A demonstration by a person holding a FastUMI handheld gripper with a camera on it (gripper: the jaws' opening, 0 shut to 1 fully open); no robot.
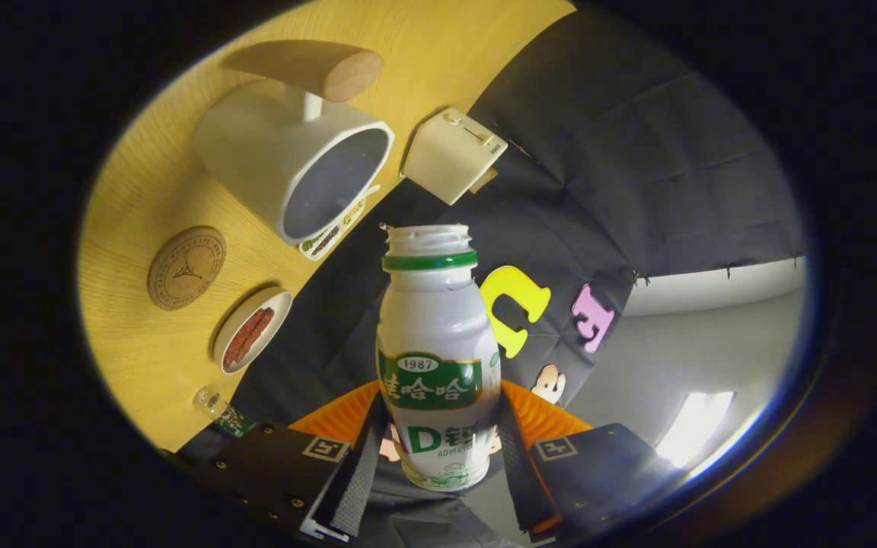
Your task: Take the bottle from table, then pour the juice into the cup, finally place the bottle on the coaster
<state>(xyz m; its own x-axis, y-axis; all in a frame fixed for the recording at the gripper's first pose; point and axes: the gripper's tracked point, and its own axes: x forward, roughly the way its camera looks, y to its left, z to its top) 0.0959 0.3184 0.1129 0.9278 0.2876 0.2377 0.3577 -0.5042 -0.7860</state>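
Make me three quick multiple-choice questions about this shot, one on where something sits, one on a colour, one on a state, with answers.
1. The bottle is
A. between the gripper fingers
B. on the coaster
C. inside the cup

2. The ring under the bottle's mouth is
A. red
B. green
C. blue

3. The bottle's mouth is
A. capped
B. corked
C. open

Answers: 1 A, both fingers press its sides. 2 B, a green band shows there. 3 C, bare threads show, no cap.

The gripper (438, 449) clamps both fingers on the open-topped white bottle (437, 358). At ten o'clock from the bottle lies the white cup (294, 156) with its wooden handle; the round coaster (186, 267) sits at nine o'clock.
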